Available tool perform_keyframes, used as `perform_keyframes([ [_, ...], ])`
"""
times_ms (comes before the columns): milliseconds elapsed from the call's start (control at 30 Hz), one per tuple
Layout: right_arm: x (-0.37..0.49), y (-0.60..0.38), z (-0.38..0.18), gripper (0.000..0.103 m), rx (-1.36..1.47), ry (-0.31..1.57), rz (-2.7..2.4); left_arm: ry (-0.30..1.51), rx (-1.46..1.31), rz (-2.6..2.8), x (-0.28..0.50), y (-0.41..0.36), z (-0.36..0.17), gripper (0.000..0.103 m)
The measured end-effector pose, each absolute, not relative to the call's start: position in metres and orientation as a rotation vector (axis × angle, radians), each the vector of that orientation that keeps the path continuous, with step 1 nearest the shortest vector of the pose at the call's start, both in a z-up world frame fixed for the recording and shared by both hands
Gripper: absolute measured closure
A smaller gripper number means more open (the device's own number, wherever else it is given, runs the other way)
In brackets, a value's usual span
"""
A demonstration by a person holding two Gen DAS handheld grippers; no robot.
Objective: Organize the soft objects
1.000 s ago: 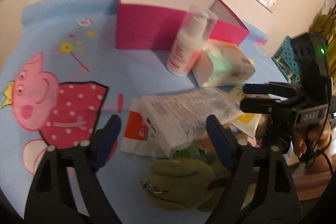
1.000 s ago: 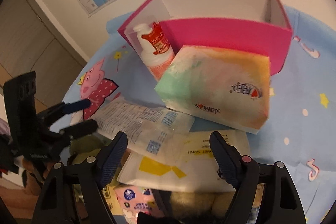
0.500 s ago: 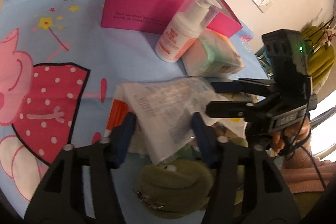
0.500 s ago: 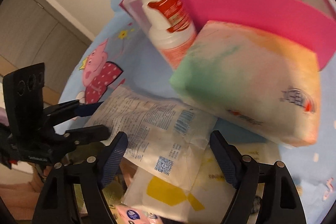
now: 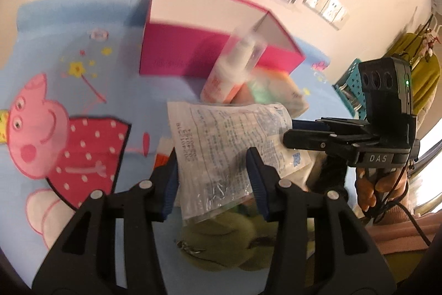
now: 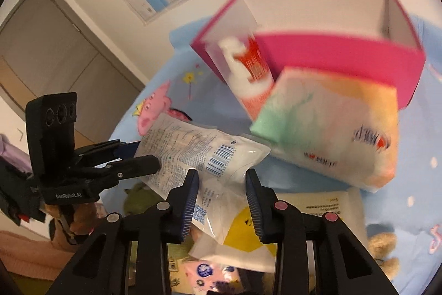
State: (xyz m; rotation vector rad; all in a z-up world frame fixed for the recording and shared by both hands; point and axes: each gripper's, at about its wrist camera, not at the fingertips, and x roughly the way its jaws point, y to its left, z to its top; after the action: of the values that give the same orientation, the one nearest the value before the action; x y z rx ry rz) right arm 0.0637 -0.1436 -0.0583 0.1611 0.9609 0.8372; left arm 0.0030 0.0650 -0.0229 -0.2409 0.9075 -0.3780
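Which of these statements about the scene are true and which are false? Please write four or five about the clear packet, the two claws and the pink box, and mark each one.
1. Both claws grip the same clear packet. True: the left claw and the right claw each close on it from a different end.
2. The pink box has a lid on it. False: it is open at the top and its white inner walls show.
3. The pump bottle stands inside the pink box. False: it stands outside, in front of the box.
4. The pastel tissue pack lies in front of the pink box. True.
5. The blue cloth is plain. False: it shows a cartoon pig.
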Motion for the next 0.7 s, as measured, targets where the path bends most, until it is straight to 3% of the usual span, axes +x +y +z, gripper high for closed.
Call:
perform_keyframes([
  [400,0.09,-0.16,0.043,0.069,0.119,0.673,0.811,0.687,-0.11,-0.366,0.044,0.057,0.084,0.054],
  [700,0.172,-0.159,0.028,0.069,0.187,0.729,0.771,0.755,-0.141,-0.311,0.13,0.058,0.061,0.054],
])
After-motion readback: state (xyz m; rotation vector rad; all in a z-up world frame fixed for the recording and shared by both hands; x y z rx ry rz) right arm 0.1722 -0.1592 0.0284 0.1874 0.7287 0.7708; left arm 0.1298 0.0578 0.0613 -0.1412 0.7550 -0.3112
